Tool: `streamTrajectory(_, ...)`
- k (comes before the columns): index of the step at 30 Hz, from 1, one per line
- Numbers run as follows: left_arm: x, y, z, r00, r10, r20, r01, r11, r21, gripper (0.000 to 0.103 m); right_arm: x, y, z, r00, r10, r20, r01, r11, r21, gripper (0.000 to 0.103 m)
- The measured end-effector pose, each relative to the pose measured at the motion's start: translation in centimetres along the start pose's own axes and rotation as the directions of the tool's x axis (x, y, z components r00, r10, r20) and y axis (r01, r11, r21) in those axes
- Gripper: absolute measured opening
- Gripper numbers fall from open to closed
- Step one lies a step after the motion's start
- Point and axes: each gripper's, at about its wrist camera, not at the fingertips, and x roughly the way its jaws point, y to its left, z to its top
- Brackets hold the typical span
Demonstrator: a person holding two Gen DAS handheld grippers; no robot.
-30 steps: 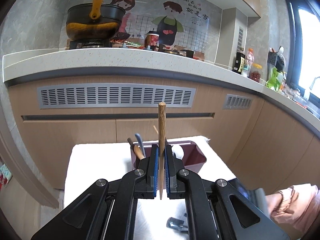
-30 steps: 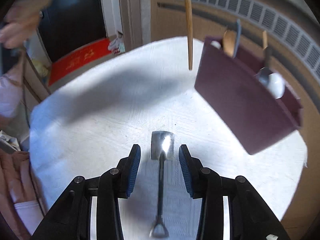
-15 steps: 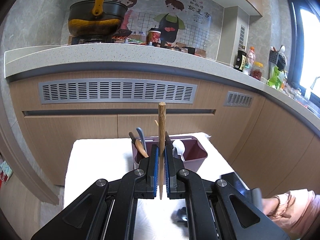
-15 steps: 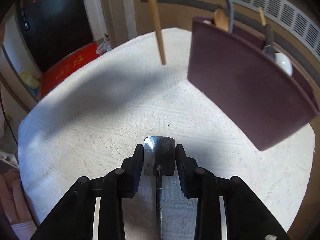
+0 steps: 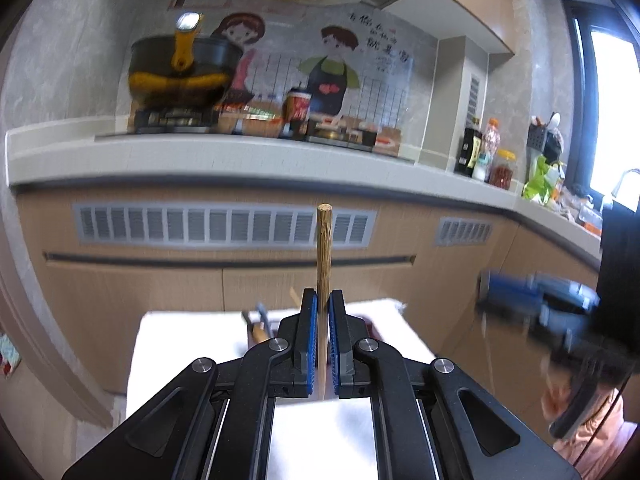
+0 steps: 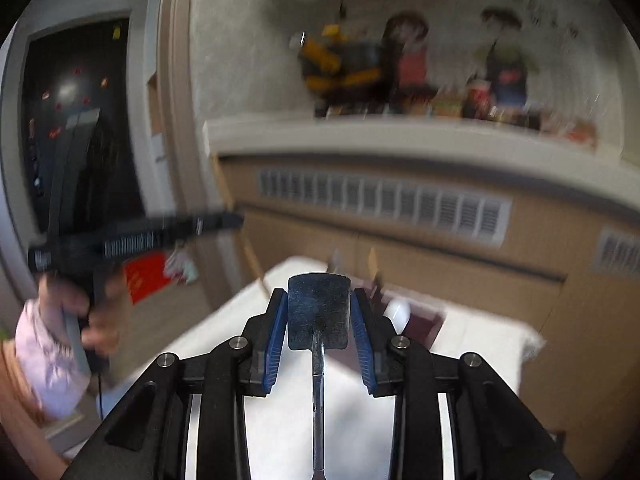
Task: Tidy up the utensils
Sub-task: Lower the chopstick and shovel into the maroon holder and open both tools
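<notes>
My left gripper (image 5: 323,300) is shut on a wooden chopstick (image 5: 323,248), which stands upright between the blue pads. My right gripper (image 6: 319,300) is shut on the flat head of a metal spatula (image 6: 319,312); its handle runs back toward the camera. Both are held above the white-cloth table (image 5: 180,340). The maroon utensil holder (image 6: 424,320) stands on the far part of the cloth, mostly hidden behind the fingers in both views; a white spoon (image 6: 398,312) and dark handles (image 5: 258,320) stick out of it. The right wrist view is blurred.
A kitchen counter (image 5: 240,160) with a pot (image 5: 180,76) and vented cabinets (image 5: 200,228) stands behind the table. A person's hand (image 6: 100,320) and pink sleeve (image 5: 592,432) show at the edges. A dark doorway (image 6: 80,120) lies left of the counter.
The right gripper closed on the spatula head and lifted it off the cloth, tilting up toward the counter. The left gripper rose a little, with the chopstick still in it.
</notes>
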Motion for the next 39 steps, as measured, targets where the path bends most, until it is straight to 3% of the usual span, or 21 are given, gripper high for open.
streamTrajectory(4, 0.4, -0.4, 2.9, 0.999, 0.01, 0.045, -0.011, 1.0, 0.02, 0.006, 0.3, -0.8, 4.6, 0.982, -0.117, 0.152, 0.114, 0.993, 0.029, 0.029)
streamTrajectory(7, 1.3, -0.2, 3.8, 0.999, 0.011, 0.052, -0.012, 1.0, 0.023, 0.006, 2.0, -1.4, 6.1, 0.964, -0.188, 0.185, 0.185, 0.982, 0.036, 0.029)
streamTrajectory(14, 4.9, 1.4, 2.9, 1.0, 0.01, 0.01, -0.011, 1.0, 0.022, 0.006, 7.6, -3.8, 5.7, 0.965, -0.216, 0.149, 0.212, 0.976, 0.041, 0.029)
streamTrajectory(24, 11.1, 5.0, 0.8, 0.998, -0.016, -0.061, 0.012, 0.998, -0.065, 0.006, 15.0, -5.4, 1.4, 0.958, -0.277, 0.068, 0.275, 0.961, 0.038, 0.029)
streamTrajectory(33, 12.9, 6.0, 0.6, 0.999, -0.015, -0.041, 0.012, 0.996, -0.085, 0.006, 18.5, -7.0, -2.0, 0.959, -0.282, 0.005, 0.281, 0.959, 0.042, 0.028)
streamTrajectory(39, 12.7, 5.9, 1.1, 1.0, -0.014, -0.028, 0.012, 0.997, -0.077, 0.006, 18.2, -7.2, -2.6, 0.966, -0.258, -0.006, 0.258, 0.965, 0.044, 0.028)
